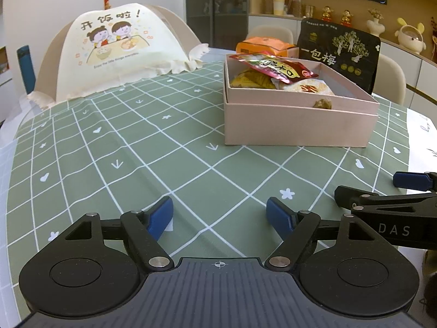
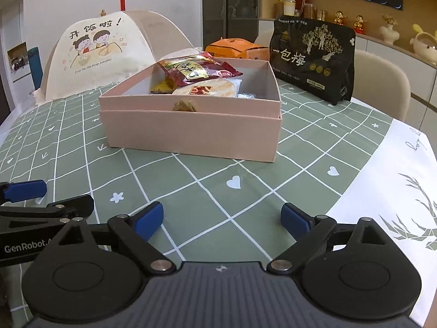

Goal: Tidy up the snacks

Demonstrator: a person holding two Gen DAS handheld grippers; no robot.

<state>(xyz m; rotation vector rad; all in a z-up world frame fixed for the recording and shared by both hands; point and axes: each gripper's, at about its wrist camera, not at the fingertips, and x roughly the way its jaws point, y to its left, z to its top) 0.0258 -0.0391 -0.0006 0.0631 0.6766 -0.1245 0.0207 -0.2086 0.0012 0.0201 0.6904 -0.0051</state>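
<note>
Pink cardboard box of snacks [image 2: 191, 134] ahead, nearer to right gripper [image 2: 222, 218].

Both released and empty above green checked bench [image 1: 164, 150]; from left gripper [image 1: 220, 214], box lying forward and to the right, long side across.

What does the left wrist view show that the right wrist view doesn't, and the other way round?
Only the left wrist view: nothing distinct that I can pick out. Only the right wrist view: a small dark packet inside the pink box, and the white cloth's leaf print. Both: the box, red snack bag, black plum bag, orange pack, food cover.
</note>
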